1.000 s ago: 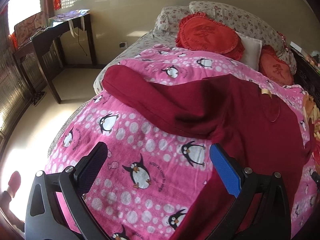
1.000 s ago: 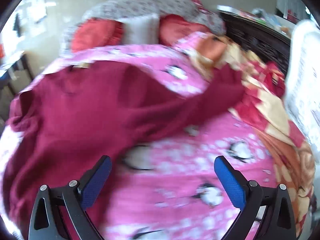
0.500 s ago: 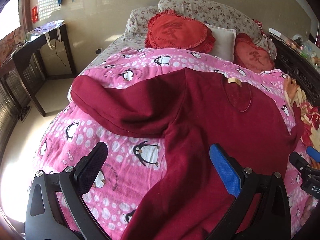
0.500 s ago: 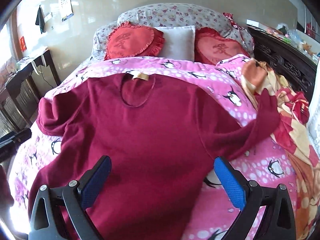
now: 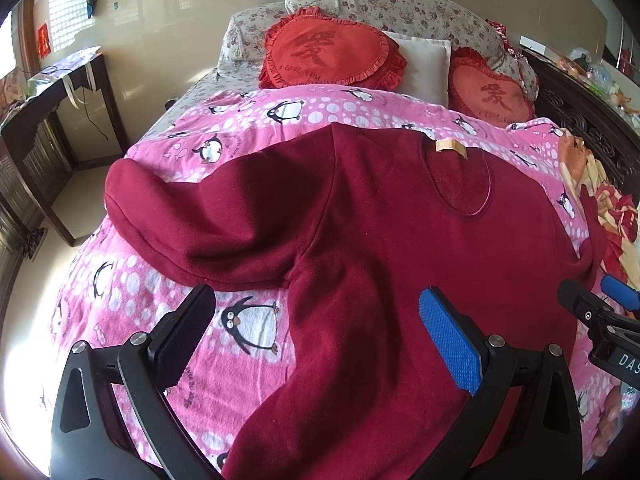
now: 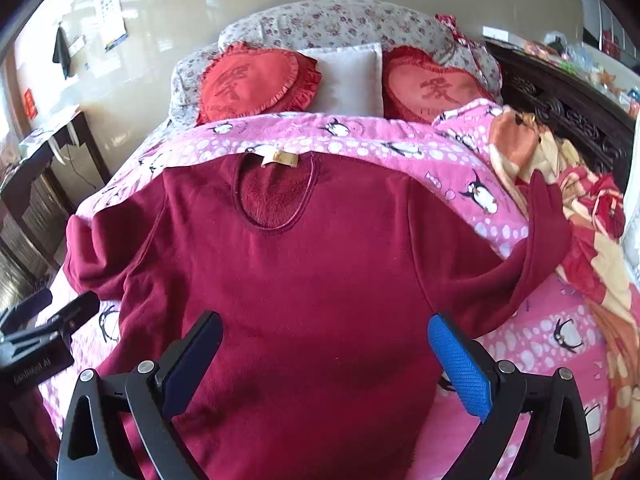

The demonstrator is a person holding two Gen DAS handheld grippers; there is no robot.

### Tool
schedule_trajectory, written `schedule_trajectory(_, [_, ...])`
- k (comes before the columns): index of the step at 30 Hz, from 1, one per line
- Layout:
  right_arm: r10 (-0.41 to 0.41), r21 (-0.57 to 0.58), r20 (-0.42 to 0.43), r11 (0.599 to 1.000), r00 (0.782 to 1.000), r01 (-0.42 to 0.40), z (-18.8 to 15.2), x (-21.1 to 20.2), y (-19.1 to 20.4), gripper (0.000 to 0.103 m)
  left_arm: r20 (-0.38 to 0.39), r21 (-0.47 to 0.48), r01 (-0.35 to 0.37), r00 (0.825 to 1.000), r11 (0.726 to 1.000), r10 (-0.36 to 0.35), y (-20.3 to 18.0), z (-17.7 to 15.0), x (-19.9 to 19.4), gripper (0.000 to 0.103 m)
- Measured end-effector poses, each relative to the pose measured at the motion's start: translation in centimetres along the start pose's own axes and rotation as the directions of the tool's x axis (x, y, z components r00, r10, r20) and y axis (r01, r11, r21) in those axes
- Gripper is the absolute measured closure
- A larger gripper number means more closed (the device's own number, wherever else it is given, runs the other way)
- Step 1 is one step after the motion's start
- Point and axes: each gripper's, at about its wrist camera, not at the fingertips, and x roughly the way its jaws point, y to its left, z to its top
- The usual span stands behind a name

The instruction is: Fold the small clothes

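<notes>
Bed first, pink penguin blanket across it, and spread flat on top lies the maroon sweater, neckline toward the pillows, both sleeves flung outward. Nothing folded yet, so this looks like the opening step. Left gripper hovers over the sweater's left edge, jaws wide apart, nothing held. Right gripper hangs above the lower body, equally wide and empty. Next move, by my read: pinch the left sleeve near its cuff and carry it across the chest.

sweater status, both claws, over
Left claw open, right claw open, both empty above the bed. Sweater flat, unfolded, sleeves out. Nothing in the way.
</notes>
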Motion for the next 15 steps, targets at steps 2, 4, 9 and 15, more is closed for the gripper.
schedule_trajectory(2, [0.0,0.004,-0.007,1.0,1.0,0.001,0.2,0.5,0.2,0.001,-0.005,0.003,0.005,1.0,1.0,-0.005,-0.1,0.2,0.4,0.001])
schedule_trajectory(4, [-0.01,0.008,0.001,1.0,1.0,0.01,0.5,0.8,0.5,0.001,-0.007,0.006,0.019,1.0,1.0,-0.019,-0.3,0.3,0.8,0.001])
schedule_trajectory(9, [-0.029,0.027,0.008,0.999,1.0,0.029,1.4,1.6,1.3,0.001,-0.007,0.013,0.037,0.999,0.999,-0.037,-0.8,0.8,1.5,0.001])
schedule_trajectory(15, [-0.03,0.054,0.001,0.998,1.0,0.03,2.0,2.5,1.7,0.001,-0.007,0.012,0.041,0.999,0.999,-0.041,-0.9,1.2,2.1,0.001])
